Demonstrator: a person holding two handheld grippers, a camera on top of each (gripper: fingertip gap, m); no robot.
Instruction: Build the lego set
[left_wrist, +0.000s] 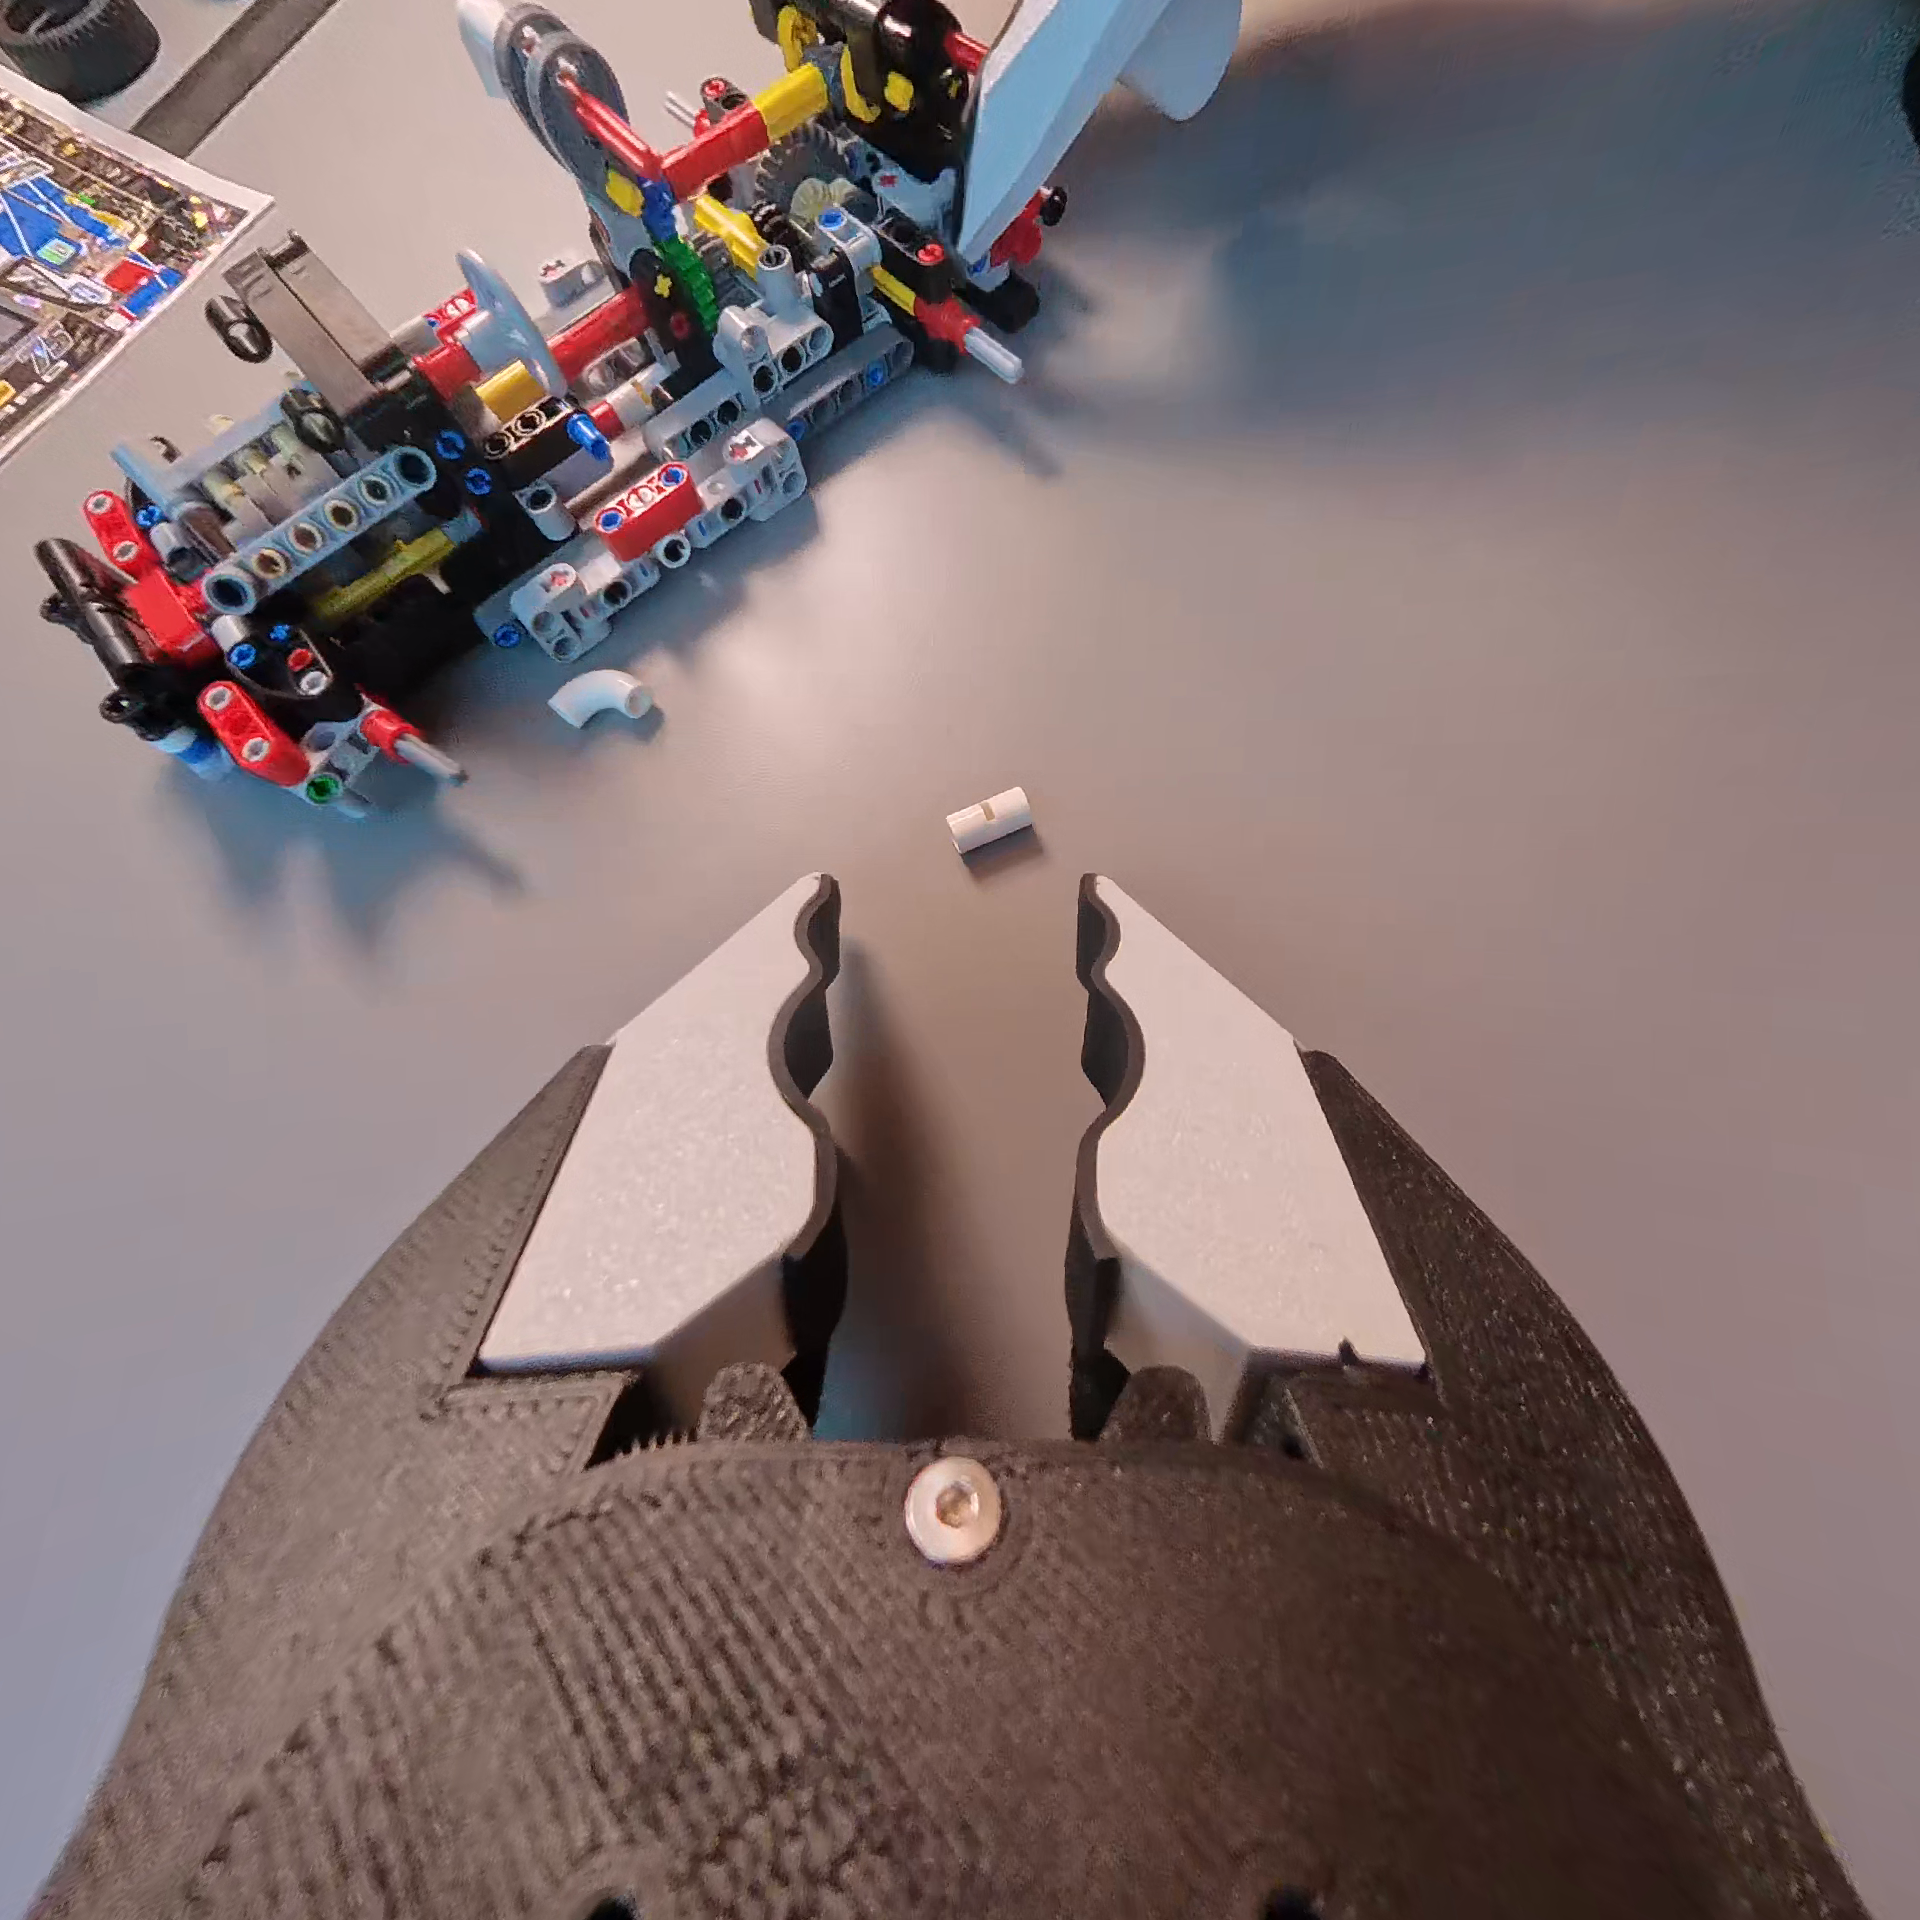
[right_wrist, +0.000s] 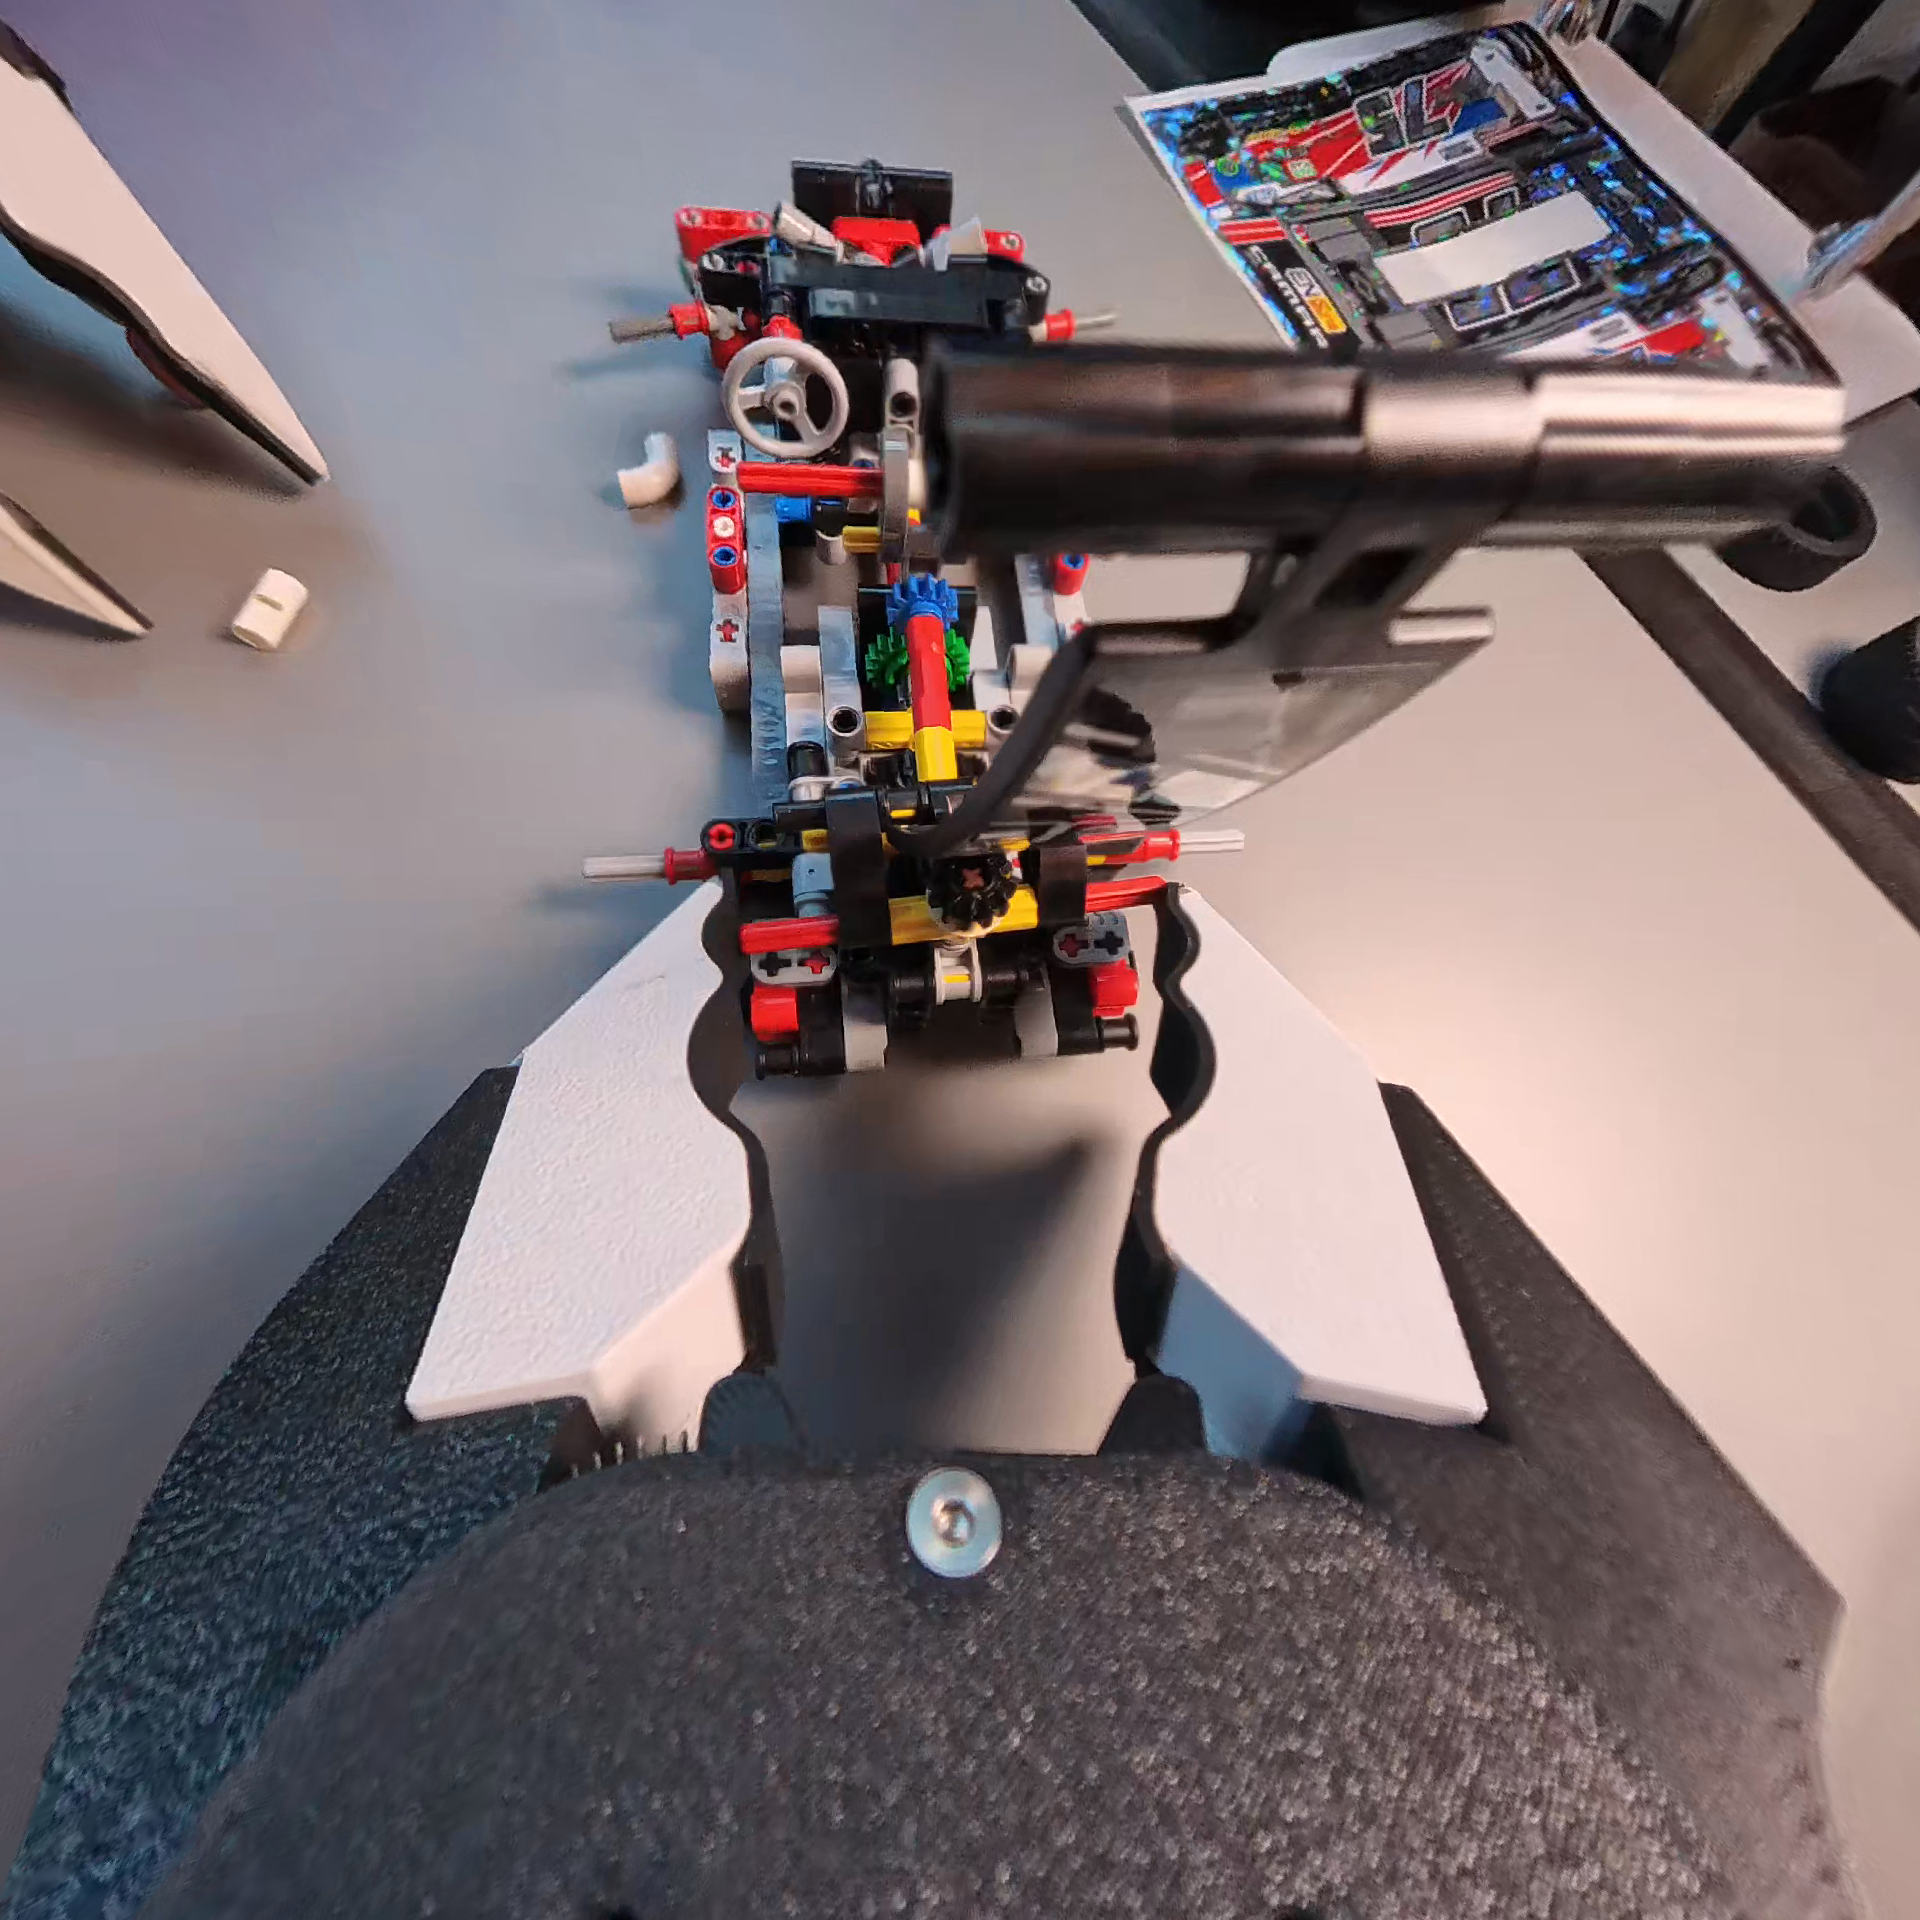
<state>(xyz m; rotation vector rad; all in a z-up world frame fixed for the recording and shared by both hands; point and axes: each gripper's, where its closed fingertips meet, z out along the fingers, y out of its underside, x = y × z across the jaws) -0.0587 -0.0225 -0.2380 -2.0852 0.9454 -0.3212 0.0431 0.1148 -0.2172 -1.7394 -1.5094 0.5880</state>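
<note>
Two grippers are over the grey table (left_wrist: 1455, 727). The left gripper (left_wrist: 956, 883) has its fingers spread apart and holds nothing, and a small white tube piece (left_wrist: 988, 820) lies just past its tips, with a white bent piece (left_wrist: 601, 696) farther left. The right gripper (right_wrist: 951, 935) is squeezing the near end of the long lego car frame (right_wrist: 883, 644), which sits in the middle of the table.

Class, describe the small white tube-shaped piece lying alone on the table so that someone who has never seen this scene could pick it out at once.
Start at the long lego car frame on the grey table. Two loose white pieces lie beside it. The tube piece is the straight, slotted one just ahead of the open left gripper, while the curved elbow piece lies close to the frame.
</note>
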